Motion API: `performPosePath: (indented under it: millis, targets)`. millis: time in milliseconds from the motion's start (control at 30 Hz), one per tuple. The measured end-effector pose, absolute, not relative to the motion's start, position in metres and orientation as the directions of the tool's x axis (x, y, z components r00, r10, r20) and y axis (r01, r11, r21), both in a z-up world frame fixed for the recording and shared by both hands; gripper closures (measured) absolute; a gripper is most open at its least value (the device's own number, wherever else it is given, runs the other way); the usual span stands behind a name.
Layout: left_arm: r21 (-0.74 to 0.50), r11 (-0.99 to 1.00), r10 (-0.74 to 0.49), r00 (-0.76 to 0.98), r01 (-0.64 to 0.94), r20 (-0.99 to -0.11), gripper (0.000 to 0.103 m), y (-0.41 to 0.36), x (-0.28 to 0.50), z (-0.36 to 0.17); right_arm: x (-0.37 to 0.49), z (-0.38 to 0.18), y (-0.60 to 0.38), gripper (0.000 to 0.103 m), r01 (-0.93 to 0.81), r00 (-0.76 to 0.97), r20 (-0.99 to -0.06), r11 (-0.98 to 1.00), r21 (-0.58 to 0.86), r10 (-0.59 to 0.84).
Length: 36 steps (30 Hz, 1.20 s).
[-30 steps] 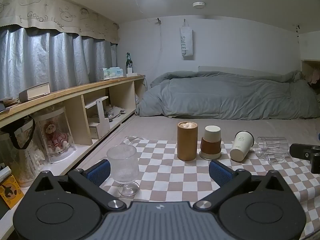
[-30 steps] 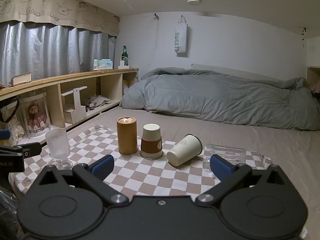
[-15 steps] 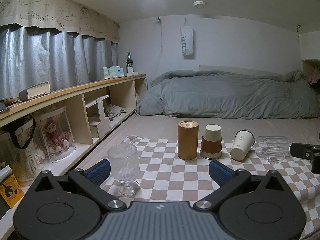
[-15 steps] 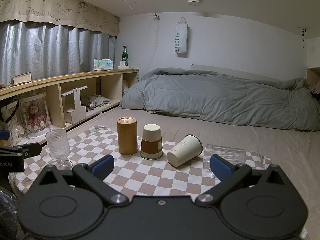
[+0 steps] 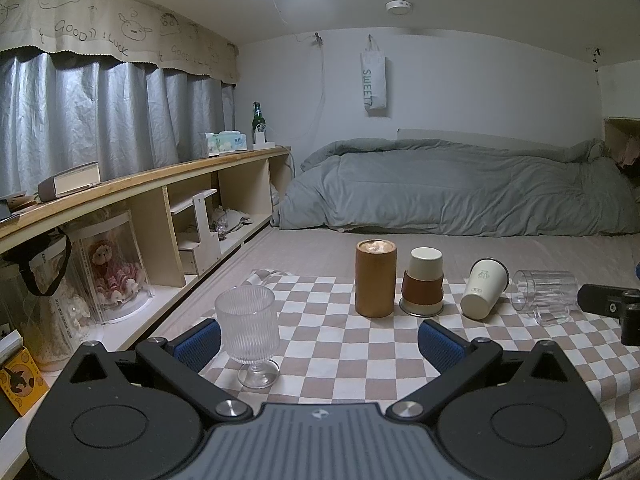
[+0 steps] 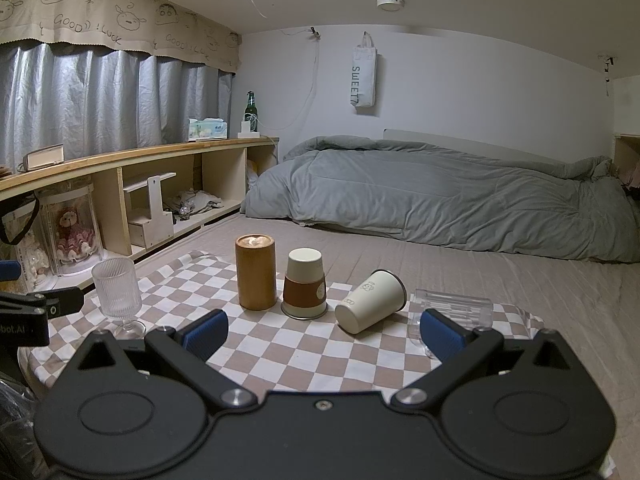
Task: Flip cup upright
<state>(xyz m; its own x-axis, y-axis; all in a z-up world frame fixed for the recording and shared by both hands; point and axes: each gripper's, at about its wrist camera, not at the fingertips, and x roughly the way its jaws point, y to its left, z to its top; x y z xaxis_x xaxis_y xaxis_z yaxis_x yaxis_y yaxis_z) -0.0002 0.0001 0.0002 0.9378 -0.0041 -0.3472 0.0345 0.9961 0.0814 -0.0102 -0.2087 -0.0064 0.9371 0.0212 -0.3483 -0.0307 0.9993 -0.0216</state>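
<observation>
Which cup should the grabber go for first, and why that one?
Probably ease the right gripper forward toward the white cup. It lies on its side on the checkered cloth, nearly straight ahead of the open fingers, which hold nothing. The clear glass beside it also lies tipped over.

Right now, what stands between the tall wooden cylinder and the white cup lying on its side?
An upside-down paper cup with a brown sleeve stands between the wooden cylinder and the tipped white cup; both wrist views show it.

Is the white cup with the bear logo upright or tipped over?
Tipped over: the white cup lies on its side on the checkered cloth.
</observation>
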Motion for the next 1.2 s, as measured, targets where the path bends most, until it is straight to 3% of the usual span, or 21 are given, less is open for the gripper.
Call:
performPosePath:
  millis: [1200]
  targets:
    - [0.082, 0.996, -0.001, 0.935, 0.032, -0.354, 0.000, 0.011, 0.001, -0.010, -0.009, -0.008, -0.208, 0.000, -0.031, 0.937, -0.348, 0.999, -0.024, 0.021]
